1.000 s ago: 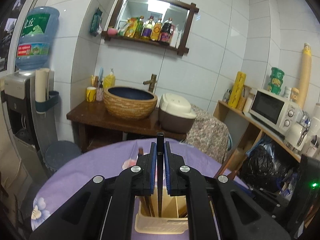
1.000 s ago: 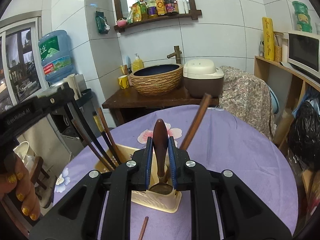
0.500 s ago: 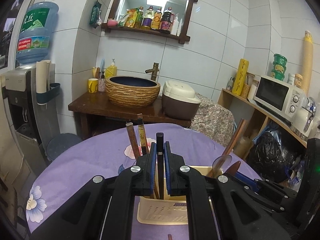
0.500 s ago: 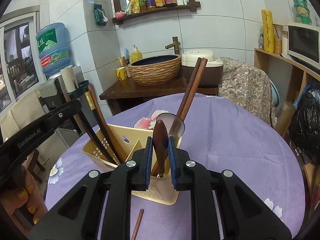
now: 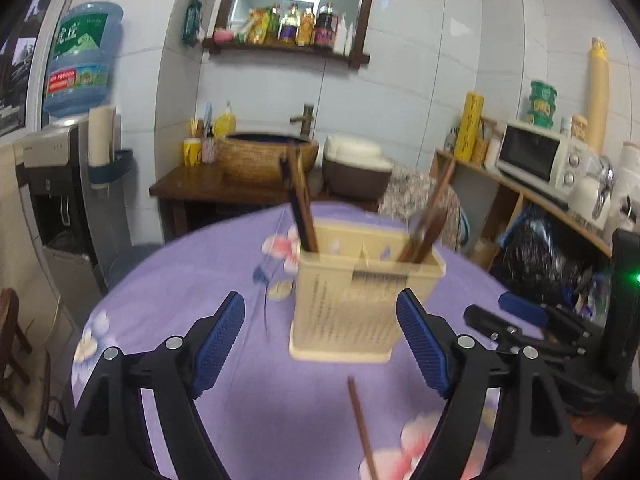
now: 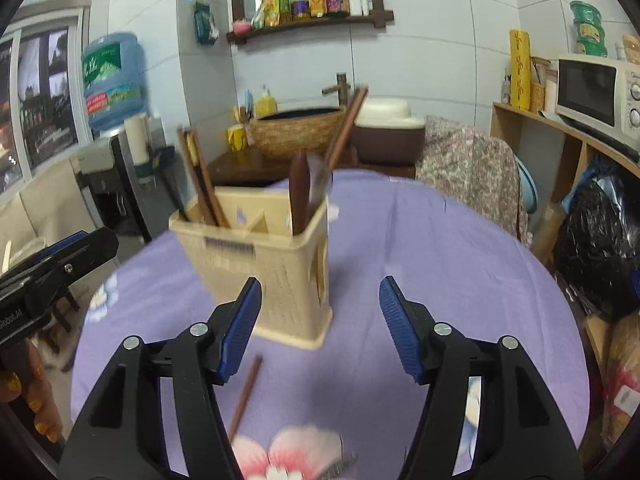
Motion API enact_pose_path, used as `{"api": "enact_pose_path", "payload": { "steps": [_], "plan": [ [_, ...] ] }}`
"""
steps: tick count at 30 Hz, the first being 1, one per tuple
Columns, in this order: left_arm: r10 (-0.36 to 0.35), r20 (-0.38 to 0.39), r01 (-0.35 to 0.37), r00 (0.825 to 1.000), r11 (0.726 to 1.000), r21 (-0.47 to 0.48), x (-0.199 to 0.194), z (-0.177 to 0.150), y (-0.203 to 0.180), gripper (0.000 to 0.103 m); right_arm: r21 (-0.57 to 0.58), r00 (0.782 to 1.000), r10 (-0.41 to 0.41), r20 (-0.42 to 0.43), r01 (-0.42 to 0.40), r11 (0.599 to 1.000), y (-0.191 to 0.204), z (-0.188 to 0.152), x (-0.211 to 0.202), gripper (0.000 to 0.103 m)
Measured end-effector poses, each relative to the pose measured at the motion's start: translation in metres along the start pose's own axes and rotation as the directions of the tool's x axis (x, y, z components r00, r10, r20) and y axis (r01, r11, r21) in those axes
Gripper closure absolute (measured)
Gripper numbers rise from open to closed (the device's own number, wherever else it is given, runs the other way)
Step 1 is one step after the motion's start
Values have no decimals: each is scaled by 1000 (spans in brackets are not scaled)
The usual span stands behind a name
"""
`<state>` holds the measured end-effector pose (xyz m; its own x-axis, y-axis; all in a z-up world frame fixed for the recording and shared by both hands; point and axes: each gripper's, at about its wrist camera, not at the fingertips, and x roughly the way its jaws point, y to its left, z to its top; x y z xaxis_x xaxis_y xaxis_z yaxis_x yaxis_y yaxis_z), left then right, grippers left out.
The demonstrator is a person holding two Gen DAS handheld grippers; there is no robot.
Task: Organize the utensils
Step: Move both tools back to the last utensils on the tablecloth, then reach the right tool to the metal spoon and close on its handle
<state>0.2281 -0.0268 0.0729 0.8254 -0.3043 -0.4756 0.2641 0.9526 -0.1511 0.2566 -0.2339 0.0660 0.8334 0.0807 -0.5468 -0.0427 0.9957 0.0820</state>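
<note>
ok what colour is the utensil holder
Beige, or cream, utensil holder; it shows best in the right wrist view.

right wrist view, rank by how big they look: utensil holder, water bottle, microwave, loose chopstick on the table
1. utensil holder, nearest, so inflated
2. microwave, cut off by the frame
3. water bottle, close to the microwave, unsure
4. loose chopstick

I'm working in a small home kitchen with white-tiled walls. A microwave point(image 5: 538, 156) sits on a wooden shelf to the right of the woven basin point(image 5: 267, 159); a rice cooker point(image 5: 357, 166) is just beside the basin, a water dispenser point(image 5: 60, 160) stands to its left, and sauce bottles point(image 5: 298, 24) line the shelf above it.
</note>
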Motion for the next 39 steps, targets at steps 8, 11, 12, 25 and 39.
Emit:
{"api": "enact_pose_path", "payload": {
  "steps": [8, 11, 12, 25, 39],
  "plan": [
    [18, -187, -17, 982, 1000, 8, 8, -73, -2, 31, 27, 991, -68, -119, 72, 997, -14, -76, -12, 41],
    [-16, -240, 15, 971, 1000, -7, 14, -91, -9, 39, 66, 985, -63, -158, 74, 995, -21, -98, -14, 41],
    [-22, -254, 21, 967, 1000, -6, 17, -94, -11, 42, 73, 983, -62, -173, 76, 994, -23, -103, -14, 41],
    [-11, -256, 5, 967, 1000, -24, 6, -106, -11, 46, 114, 964, 49, -263, -20, 993, -2, -125, -10, 45],
    [-6, -225, -12, 974, 997, -75, -7, -100, 4, 46, -100, 961, 16, -276, -45, 994, 81, -147, -26, 40]
  ]
}}
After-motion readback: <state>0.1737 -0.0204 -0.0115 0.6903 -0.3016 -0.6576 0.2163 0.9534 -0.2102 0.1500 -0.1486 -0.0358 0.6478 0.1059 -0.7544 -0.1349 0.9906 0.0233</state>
